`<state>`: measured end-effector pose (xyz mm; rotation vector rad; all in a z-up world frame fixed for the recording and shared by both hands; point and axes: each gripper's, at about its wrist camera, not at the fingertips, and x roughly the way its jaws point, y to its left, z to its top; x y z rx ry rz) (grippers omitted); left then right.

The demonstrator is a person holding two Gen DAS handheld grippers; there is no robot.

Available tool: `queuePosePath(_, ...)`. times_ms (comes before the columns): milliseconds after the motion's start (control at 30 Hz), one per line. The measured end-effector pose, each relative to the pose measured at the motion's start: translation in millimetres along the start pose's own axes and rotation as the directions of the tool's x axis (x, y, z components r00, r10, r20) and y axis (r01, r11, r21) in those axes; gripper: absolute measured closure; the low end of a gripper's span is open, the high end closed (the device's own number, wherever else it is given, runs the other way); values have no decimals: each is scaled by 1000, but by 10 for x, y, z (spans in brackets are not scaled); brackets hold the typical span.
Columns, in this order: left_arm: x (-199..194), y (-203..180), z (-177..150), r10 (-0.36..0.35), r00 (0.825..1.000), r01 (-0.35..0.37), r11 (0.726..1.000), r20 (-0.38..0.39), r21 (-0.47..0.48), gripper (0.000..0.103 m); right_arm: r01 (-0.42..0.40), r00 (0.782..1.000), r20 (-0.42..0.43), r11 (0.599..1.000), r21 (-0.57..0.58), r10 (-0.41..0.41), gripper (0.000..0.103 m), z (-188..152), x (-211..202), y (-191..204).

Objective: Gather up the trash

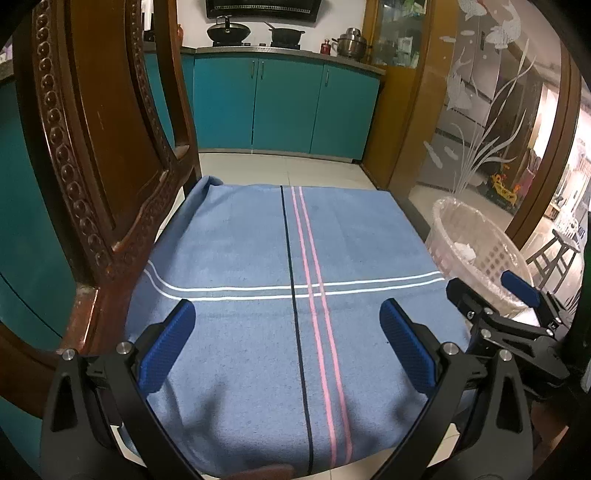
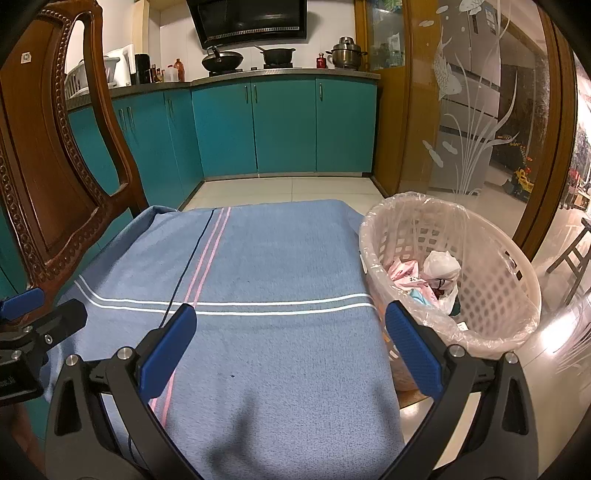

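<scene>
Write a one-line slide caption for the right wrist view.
Right gripper open over the bare blue cloth, with collected wrappers already in the lined basket alongside.

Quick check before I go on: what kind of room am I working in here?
Most likely a home kitchen: teal cabinets under a counter, a wok and pot on a stove beneath a range hood, with a lined trash basket beside the blue cloth.

trash point(image 2: 430, 277): crumpled wrappers/bags in basket | basket point(image 2: 491, 280): bag-lined, upright, beside cloth
</scene>
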<state>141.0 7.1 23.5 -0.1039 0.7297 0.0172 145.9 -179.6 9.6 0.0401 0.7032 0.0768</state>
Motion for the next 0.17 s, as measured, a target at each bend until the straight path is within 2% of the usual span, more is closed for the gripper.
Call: queuePosePath(167,-11,21,17,25,1000,-25,1000,13,6,3,5,1000,-1,1000,4,-5,3,-78,-15,-38)
